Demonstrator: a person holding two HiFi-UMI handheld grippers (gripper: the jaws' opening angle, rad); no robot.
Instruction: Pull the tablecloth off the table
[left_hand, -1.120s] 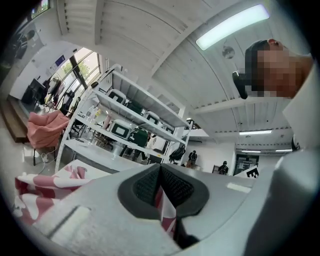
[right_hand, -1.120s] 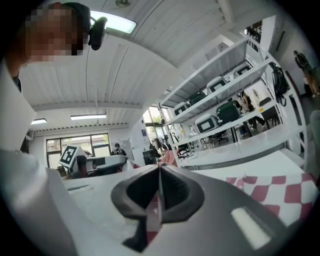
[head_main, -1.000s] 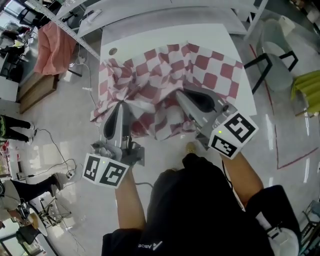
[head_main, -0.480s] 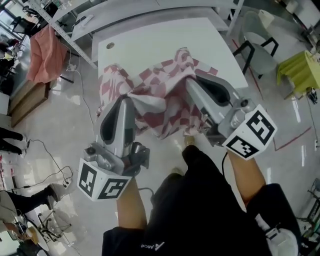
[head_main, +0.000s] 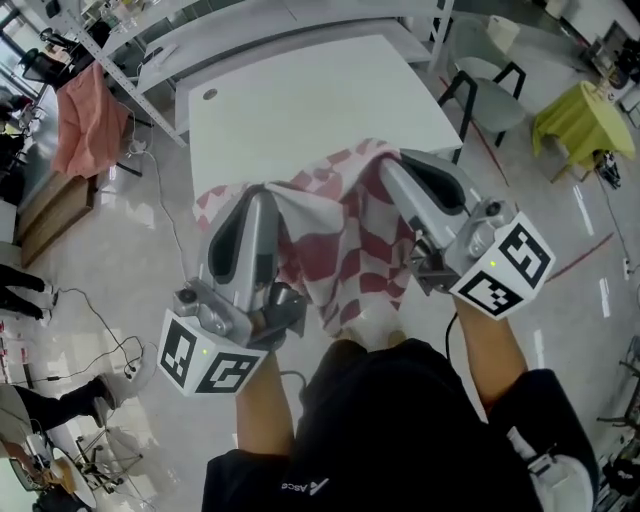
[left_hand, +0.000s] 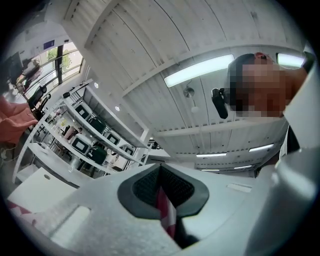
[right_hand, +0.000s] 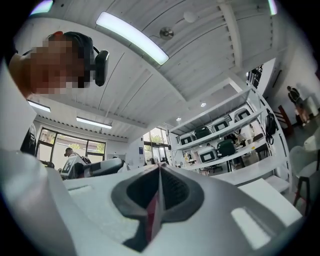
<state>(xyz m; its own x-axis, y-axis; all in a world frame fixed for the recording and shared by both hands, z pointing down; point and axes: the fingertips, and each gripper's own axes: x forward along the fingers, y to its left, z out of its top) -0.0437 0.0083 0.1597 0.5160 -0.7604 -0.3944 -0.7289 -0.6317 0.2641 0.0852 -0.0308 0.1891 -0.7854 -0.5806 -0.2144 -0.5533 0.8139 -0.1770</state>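
Two hand-held grippers reach forward from the person's black-sleeved torso (head_main: 385, 440), each carrying a cube with square black-and-white markers at its near end. The left hand-held gripper (head_main: 262, 200) is clenched on a fold of the red-and-white checked fabric tablecloth (head_main: 345, 250). In the left gripper view its dark pads (left_hand: 172, 187) meet with a red and white strip of the cloth pinched in the seam between them. The right hand-held gripper (head_main: 392, 168) is clenched on the tablecloth in the same way. In the right gripper view a thin red edge of cloth runs down the line where its pads (right_hand: 172, 192) close.

The tablecloth is gathered into a bunch between the two hand-held grippers. It rises to a peak at each set of jaws and sags in the middle. Its lower part hangs over the near edge of the white rectangular table (head_main: 300, 110), down toward the glossy pale floor (head_main: 130, 260) in front of the person. Only the upper folds lie on the near strip of the table top.

Farther off, the white table top shows a small dark round hole (head_main: 209, 95) near its far left corner. A pink cloth (head_main: 80, 125) hangs from a rack to the left. A grey chair with black legs (head_main: 480, 95) and a yellow-green covered stand (head_main: 575, 115) are to the right.
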